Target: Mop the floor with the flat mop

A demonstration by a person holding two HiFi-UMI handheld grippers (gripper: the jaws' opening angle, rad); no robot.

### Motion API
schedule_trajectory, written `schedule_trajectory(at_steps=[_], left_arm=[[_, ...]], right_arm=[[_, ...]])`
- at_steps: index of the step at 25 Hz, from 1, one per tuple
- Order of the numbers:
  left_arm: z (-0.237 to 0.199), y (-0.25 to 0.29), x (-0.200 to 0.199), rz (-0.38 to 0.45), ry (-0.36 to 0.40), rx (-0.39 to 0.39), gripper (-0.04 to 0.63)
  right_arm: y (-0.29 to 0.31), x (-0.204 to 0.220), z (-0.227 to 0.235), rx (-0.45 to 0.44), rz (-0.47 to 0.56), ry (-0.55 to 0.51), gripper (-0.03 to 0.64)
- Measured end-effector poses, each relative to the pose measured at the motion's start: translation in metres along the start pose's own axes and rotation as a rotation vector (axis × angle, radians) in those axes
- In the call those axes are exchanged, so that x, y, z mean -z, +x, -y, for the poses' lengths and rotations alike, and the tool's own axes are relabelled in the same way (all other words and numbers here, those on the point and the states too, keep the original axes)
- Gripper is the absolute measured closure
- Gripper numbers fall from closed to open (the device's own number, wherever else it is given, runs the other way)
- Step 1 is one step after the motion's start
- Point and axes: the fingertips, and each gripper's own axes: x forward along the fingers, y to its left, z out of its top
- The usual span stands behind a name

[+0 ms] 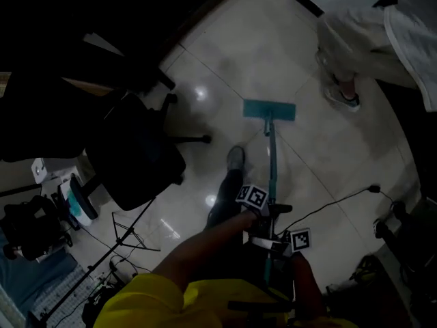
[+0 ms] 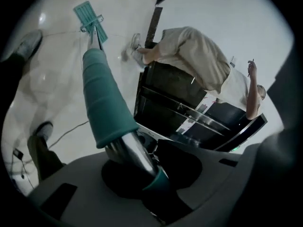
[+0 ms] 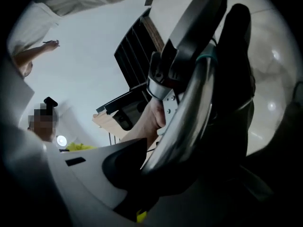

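The pale, glossy tiled floor carries the teal flat mop head, which lies flat on the tiles near the floor's middle. A black office chair stands on its base toward the floor's left side. A grey shoe is planted between chair and mop head, a bystander's shoe toward the far right corner. A black cable trails over the near right tiles

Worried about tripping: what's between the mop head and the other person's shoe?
Head view: only bare floor between mop head and shoe.
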Motion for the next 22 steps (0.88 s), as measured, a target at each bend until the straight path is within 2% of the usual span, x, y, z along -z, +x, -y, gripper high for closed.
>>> schedule_trajectory(at_steps=[3,6,8,13,17,22], left_arm=[[0.007,0.013,0.064,0.051,-0.055,0.001,0.492],[0.010,0.022,0.091,0.095,-0.040,0.027,0.492],[0.013,0.026,0.088,0.133,-0.009,0.049,0.494],[0.025,0.026,0.060,0.198,0.071,0.079,0.494],[0.046,0.015,0.047,0.213,0.119,0.067,0.495],[0.067,0.001,0.041,0.242,0.140,0.055,0.499]], right_arm=[[-0.023,0.071,-0.006,0.040,-0.105,0.019,0.537],[-0.044,0.109,0.009,0.144,-0.189,0.014,0.537],[-0.055,0.112,0.015,0.186,-0.217,-0.022,0.537],[-0.060,0.100,0.012,0.209,-0.256,-0.058,0.538],[-0.051,0.087,0.001,0.173,-0.265,-0.147,0.538],[-0.040,0.084,-0.016,0.170,-0.287,-0.194,0.538]])
